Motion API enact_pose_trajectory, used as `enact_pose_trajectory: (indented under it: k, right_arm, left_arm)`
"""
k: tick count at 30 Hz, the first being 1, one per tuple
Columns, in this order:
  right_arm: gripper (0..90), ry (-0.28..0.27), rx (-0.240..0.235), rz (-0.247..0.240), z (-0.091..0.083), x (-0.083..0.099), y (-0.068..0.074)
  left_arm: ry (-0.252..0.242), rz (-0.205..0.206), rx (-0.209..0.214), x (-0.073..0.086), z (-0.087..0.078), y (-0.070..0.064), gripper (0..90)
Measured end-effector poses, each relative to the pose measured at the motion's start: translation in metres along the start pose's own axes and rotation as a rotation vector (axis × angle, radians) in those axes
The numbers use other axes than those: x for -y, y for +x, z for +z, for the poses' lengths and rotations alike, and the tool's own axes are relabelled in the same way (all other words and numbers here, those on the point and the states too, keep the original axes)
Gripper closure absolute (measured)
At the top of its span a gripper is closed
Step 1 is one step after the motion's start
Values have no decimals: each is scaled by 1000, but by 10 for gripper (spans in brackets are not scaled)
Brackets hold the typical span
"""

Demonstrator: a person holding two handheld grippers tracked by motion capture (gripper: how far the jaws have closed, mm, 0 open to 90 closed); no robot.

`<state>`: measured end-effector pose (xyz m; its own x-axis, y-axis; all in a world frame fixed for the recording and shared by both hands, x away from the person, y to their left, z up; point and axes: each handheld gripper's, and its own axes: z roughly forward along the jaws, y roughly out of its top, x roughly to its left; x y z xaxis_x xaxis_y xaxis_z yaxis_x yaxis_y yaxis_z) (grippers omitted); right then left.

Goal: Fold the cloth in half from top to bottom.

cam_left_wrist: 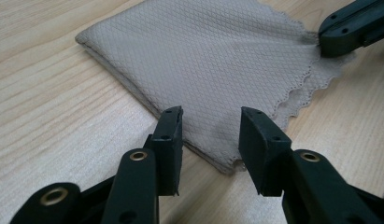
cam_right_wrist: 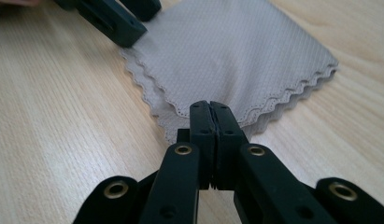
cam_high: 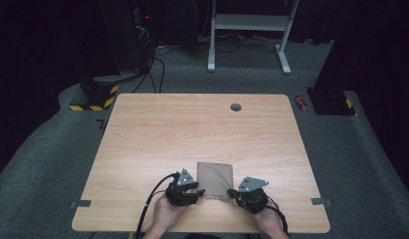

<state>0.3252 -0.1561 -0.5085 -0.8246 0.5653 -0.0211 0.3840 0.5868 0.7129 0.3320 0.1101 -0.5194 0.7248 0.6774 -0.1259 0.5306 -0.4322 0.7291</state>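
The right hand-held gripper is sitting at the near right corner of a folded beige microfibre cloth, its jaws pressed together; in its own view they are meeting at the scalloped edge, apparently pinching the corner of the cloth, though how many layers are caught between them is hidden. The left hand-held gripper is hovering at the near left corner with its jaws spread, one on each side of the corner point, touching nothing that can be made out.

The cloth is lying flat on the wooden worktop, near the front edge and between the two hands, with a folded edge along the far side and wavy cut edges stacked towards the person.

Several things could be going wrong from here. If the left jaws are closing too high, they will be grabbing the top layer alone, and lifting would be peeling the fold open unevenly. If they are pushing down first, the corner may be bunching or sliding away across the smooth wood. A right-hand grip taken so near the very edge may be slipping off once the cloth is being pulled taut.
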Motion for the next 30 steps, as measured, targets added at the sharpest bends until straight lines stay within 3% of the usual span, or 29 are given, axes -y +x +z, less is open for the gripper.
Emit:
enact_pose_trajectory:
  k: [5,11,13,14,17,21,25,30]
  right_arm:
    - [849,30,-26,20,4,4,-3]
    - [737,1,-2,55,1,-2,-7]
    - [724,-23,14,82,2,-7,-14]
    - [713,-29,31,118,6,-12,-24]
    - [706,-41,43,150,9,-17,-34]
    - [689,-52,79,180,12,-27,-46]
    - [669,-39,113,221,24,-32,-60]
    - [649,-20,123,246,36,-31,-67]
  left_arm:
    - [14,4,2,4,-6,1,631]
    - [12,-25,14,1,-13,4,617]
    - [-8,-35,12,-3,-15,6,597]
    - [-15,-39,15,-5,-15,7,570]
    - [-27,-58,19,-13,-13,11,538]
    - [-25,-58,-29,-26,-4,18,496]
    - [-18,-119,-84,-38,9,34,475]
    - [7,-153,-143,-47,24,47,461]
